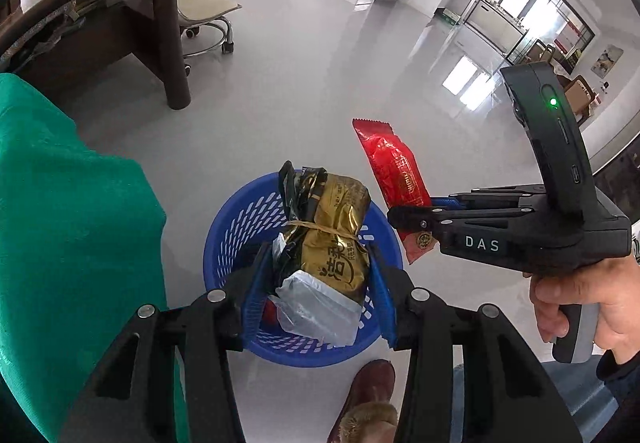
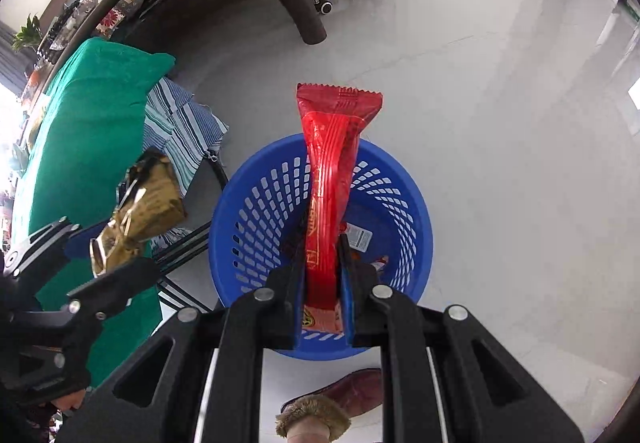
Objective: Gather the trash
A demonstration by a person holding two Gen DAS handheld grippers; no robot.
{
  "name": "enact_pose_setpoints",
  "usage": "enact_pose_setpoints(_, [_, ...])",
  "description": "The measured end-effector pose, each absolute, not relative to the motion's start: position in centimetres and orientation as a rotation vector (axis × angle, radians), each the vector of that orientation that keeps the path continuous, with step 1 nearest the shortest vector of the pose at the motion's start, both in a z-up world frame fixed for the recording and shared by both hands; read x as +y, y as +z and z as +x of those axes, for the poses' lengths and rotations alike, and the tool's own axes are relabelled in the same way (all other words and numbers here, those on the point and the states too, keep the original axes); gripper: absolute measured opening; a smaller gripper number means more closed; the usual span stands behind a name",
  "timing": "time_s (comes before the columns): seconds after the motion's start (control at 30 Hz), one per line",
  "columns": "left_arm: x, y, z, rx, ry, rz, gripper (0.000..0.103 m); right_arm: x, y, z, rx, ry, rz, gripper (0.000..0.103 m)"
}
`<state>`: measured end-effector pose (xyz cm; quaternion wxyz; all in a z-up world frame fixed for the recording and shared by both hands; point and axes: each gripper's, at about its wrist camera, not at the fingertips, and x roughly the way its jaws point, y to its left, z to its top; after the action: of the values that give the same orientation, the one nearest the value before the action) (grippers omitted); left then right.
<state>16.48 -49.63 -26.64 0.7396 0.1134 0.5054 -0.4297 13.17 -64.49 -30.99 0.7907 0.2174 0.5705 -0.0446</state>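
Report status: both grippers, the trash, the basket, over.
Left gripper around gold packet, above blue basket. Right gripper shut on red wrapper, over basket. Wrappers already in basket. Nothing blocking.

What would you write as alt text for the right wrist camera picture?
The right gripper pinches a long red wrapper over a blue slotted basket on a pale floor. At left, the left gripper carries a gold packet beside green cloth.

The right gripper (image 2: 324,283) pinches a red wrapper (image 2: 334,163) above a blue basket (image 2: 256,203) on the floor. At left, the left gripper (image 2: 100,263) has a gold packet (image 2: 148,203) between its fingers, seemingly gripped, beside a green cloth (image 2: 88,131).
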Motion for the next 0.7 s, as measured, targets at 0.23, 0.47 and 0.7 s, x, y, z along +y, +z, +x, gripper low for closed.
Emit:
enact_pose_setpoints(0.23, [-50.9,-27.3,16.4,1.102,-0.919,0.250,0.079,-65.8,-32.2,12.9,1.213,-0.118,0.493,0.047])
enact_pose_setpoints(0.47, [-49.6,-24.1,16.4,0.992,-0.882,0.232,0.098,-66.1,-27.5,11.6,1.062,-0.155,0.457,0.078])
enact_pose_setpoints(0.7, [-44.3,-18.3,14.1,0.758,-0.818,0.195,0.098,-63.7,-21.4,9.9,0.845,-0.189,0.355,0.098])
